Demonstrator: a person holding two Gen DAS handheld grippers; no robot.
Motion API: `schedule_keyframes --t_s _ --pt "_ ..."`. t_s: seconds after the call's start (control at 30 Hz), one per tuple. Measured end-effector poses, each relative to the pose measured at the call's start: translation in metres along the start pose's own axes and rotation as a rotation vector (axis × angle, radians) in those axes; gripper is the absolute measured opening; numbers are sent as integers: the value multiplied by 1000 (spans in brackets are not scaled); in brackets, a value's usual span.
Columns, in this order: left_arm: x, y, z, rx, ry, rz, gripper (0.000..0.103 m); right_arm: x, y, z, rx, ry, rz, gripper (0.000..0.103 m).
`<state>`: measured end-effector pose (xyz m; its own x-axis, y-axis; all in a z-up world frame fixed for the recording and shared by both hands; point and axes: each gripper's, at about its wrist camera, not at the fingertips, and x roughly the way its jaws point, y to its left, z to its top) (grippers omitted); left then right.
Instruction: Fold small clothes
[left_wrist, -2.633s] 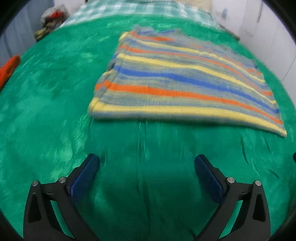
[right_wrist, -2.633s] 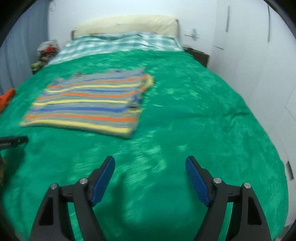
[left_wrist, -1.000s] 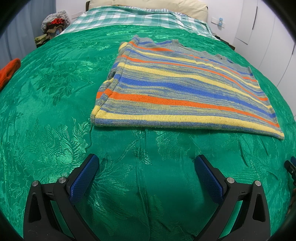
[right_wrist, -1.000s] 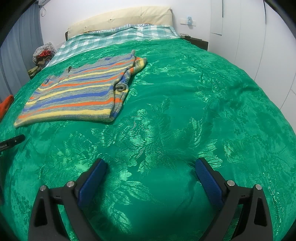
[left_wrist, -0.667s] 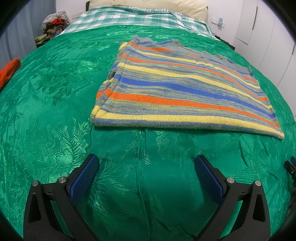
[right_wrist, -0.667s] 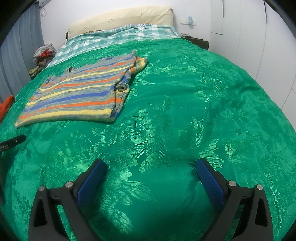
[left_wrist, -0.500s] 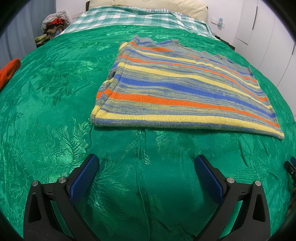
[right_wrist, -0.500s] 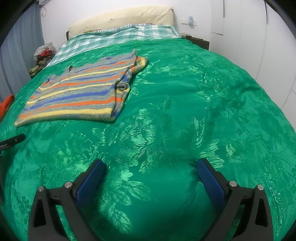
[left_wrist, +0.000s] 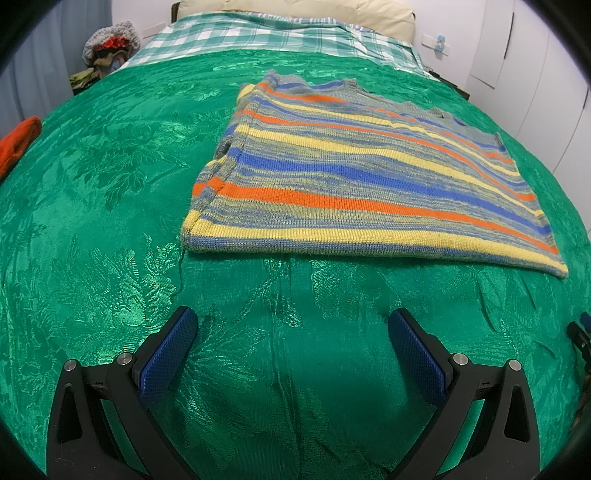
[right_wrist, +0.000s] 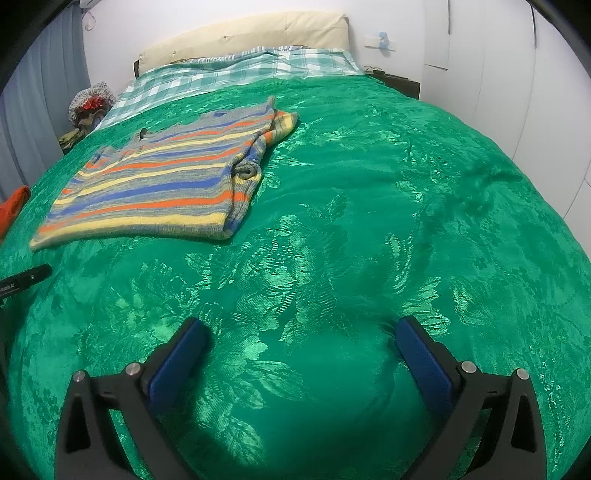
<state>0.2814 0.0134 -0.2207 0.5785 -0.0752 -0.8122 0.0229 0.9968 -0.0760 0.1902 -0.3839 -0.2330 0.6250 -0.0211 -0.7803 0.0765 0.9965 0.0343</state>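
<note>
A striped knit sweater (left_wrist: 369, 177) in grey, blue, orange and yellow lies folded flat on the green bedspread (left_wrist: 110, 184). Its sleeves are tucked in along the sides. My left gripper (left_wrist: 291, 317) hovers open over bare bedspread just short of the sweater's near hem, with nothing between its blue pads. In the right wrist view the sweater (right_wrist: 159, 188) lies far off to the upper left. My right gripper (right_wrist: 301, 325) stands wide open over bare bedspread (right_wrist: 406, 184), holding nothing. A finger of the left gripper (right_wrist: 26, 278) shows at that view's left edge.
An orange garment (left_wrist: 18, 140) lies at the bed's left edge. A checked sheet (left_wrist: 258, 37) and a cream pillow (right_wrist: 240, 33) are at the head of the bed. A pile of clothes (left_wrist: 107, 55) sits beyond the left side. White cupboards (right_wrist: 517, 74) and a dark nightstand (right_wrist: 399, 83) stand on the right.
The right gripper's jaws have spread a little wider. Both views were blurred in the earliest frames and now hold still; the sweater has not moved.
</note>
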Motion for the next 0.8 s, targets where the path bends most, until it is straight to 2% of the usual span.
schedule_keyframes --t_s 0.37,0.57,0.63,0.7,0.77,0.8 --pt "2 -3 1 4 5 7 103 0 0 1 1 0 -7 103" --pt "-7 -2 8 2 75 20 101 1 1 2 -5 7 -12 103" --pt "-37 -5 6 -9 30 80 100 1 -1 7 -3 35 4 103" --pt "-68 -23 10 54 -63 76 101 -1 -6 15 5 75 39 102" --pt "-86 -53 16 162 -107 17 101 -4 -23 33 66 89 127 102" --pt "-92 -79 22 236 -113 -62 101 -4 -29 42 85 81 152 102"
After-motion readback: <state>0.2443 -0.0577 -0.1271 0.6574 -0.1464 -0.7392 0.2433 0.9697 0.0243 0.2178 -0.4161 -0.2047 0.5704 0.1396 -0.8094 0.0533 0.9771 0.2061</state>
